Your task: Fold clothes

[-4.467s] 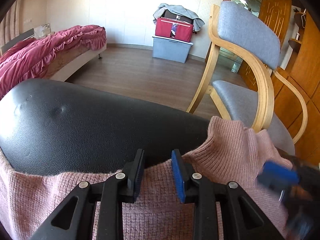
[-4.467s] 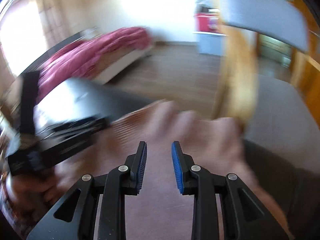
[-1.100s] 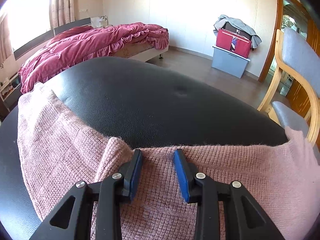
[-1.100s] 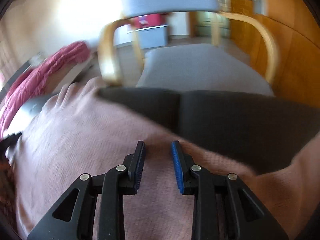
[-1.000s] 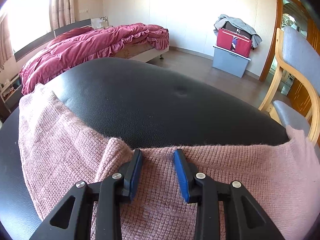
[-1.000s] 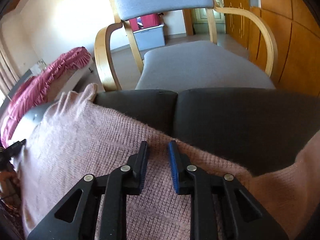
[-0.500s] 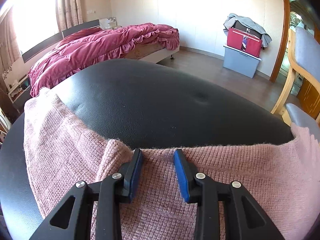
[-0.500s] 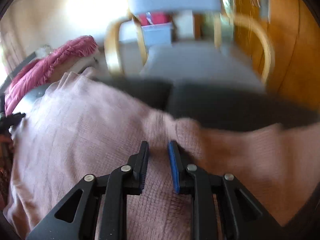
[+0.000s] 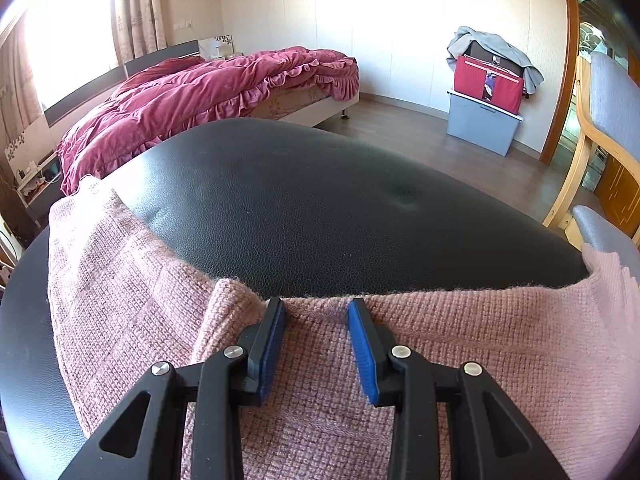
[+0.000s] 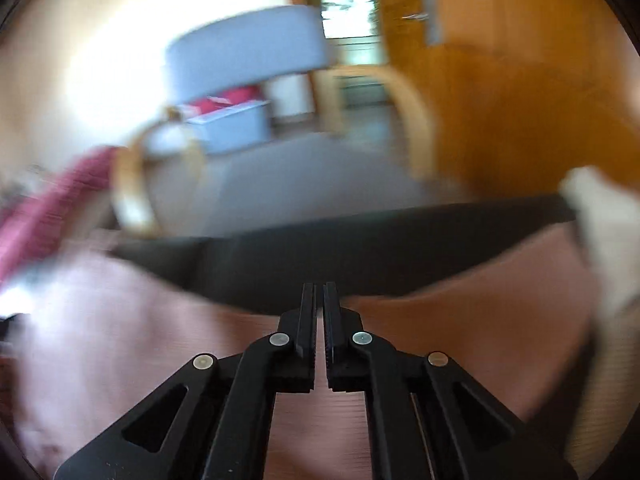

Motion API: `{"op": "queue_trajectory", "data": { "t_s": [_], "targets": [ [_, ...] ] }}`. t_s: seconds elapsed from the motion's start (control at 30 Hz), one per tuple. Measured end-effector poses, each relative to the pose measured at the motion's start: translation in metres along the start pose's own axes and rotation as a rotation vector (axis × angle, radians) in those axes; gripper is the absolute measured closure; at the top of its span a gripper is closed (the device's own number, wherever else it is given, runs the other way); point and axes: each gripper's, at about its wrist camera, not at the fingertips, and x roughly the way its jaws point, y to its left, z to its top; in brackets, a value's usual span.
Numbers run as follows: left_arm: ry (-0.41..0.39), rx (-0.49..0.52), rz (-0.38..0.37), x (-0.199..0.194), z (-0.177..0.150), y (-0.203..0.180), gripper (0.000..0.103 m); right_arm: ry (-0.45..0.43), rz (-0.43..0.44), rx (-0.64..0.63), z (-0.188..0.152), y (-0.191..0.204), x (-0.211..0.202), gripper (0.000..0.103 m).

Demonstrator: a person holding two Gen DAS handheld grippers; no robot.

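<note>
A pink knitted sweater [image 9: 460, 360] lies spread over the near edge of a black padded leather surface [image 9: 320, 216], its fuzzy hem running across the left wrist view and one end trailing toward the left rim of the cushion. The left gripper [image 9: 316, 320] rests on the knit at that hem with its blue-padded jaws standing apart, the fabric lying under and between them but not pinched. In the heavily blurred right wrist view the right gripper [image 10: 319, 300] has just been closing and its jaws now meet almost completely; whether any of the sweater [image 10: 140, 340] is caught between them cannot be told through the blur. The garment looks soft, light and limp, a loose chunky knit likely to stretch and sag rather than hold a crease, so a firm pinch on the doubled hem edge or a corner seems the surest hold. Beyond the cushion stand a bed with a crimson ruffled quilt [image 9: 208, 88], a grey storage box [image 9: 482, 126] topped with a red bag, and a wooden armchair with grey cushions [image 9: 608, 128].
</note>
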Motion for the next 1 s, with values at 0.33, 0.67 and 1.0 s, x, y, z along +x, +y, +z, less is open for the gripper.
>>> {"op": "queue_trajectory", "data": {
  "t_s": [0.33,0.67,1.0],
  "targets": [
    [-0.001,-0.001,-0.004,0.001,0.001,0.003,0.069,0.088,-0.183,0.247,-0.017,-0.092,0.015,0.103],
    [-0.004,0.004,0.004,0.0,0.0,0.001,0.069,-0.024,0.141,0.122,0.009,-0.035,0.0,0.099],
    [-0.007,0.012,0.016,-0.001,0.0,-0.002,0.069,0.119,0.077,-0.087,-0.008,0.025,0.014,0.099]
  ]
}}
